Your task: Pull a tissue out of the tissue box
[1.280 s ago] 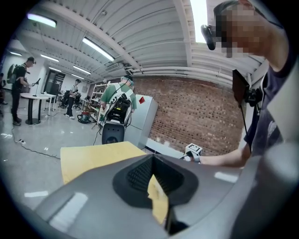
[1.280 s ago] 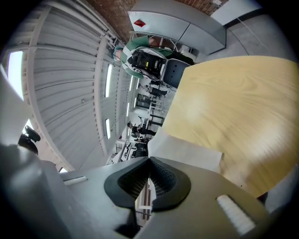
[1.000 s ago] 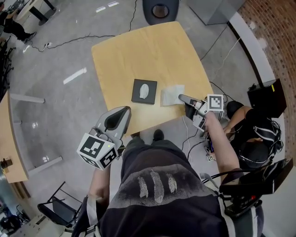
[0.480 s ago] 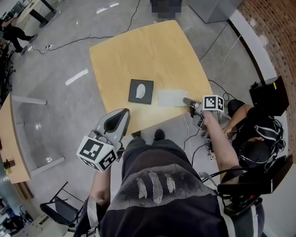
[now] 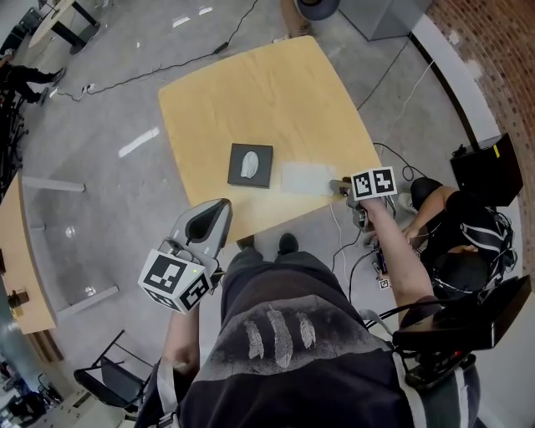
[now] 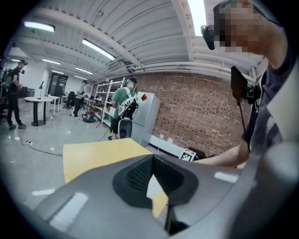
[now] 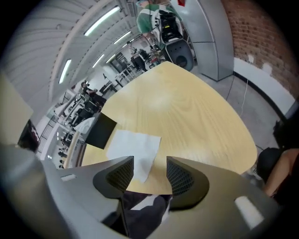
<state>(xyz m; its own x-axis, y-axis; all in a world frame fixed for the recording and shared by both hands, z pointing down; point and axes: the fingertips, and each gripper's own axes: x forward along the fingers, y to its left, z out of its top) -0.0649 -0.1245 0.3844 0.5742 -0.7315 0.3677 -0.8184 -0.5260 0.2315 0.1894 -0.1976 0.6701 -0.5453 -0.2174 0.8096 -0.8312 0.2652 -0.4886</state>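
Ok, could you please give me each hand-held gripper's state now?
Left hand-held gripper: closed, holding nothing.
Right hand-held gripper: open, jaws just opened; tissue lies loose between them.

Beyond the far left corner of my table (image 5: 276, 92) a black cable (image 5: 167, 67) is trailing over the floor (image 5: 100, 167); a grey cabinet (image 5: 380, 15) is standing past the far right corner; a brick wall (image 5: 501, 50) is running along the right.

Black tissue box (image 5: 251, 165), white tissue (image 5: 305, 178), yellow table (image 5: 267, 92)
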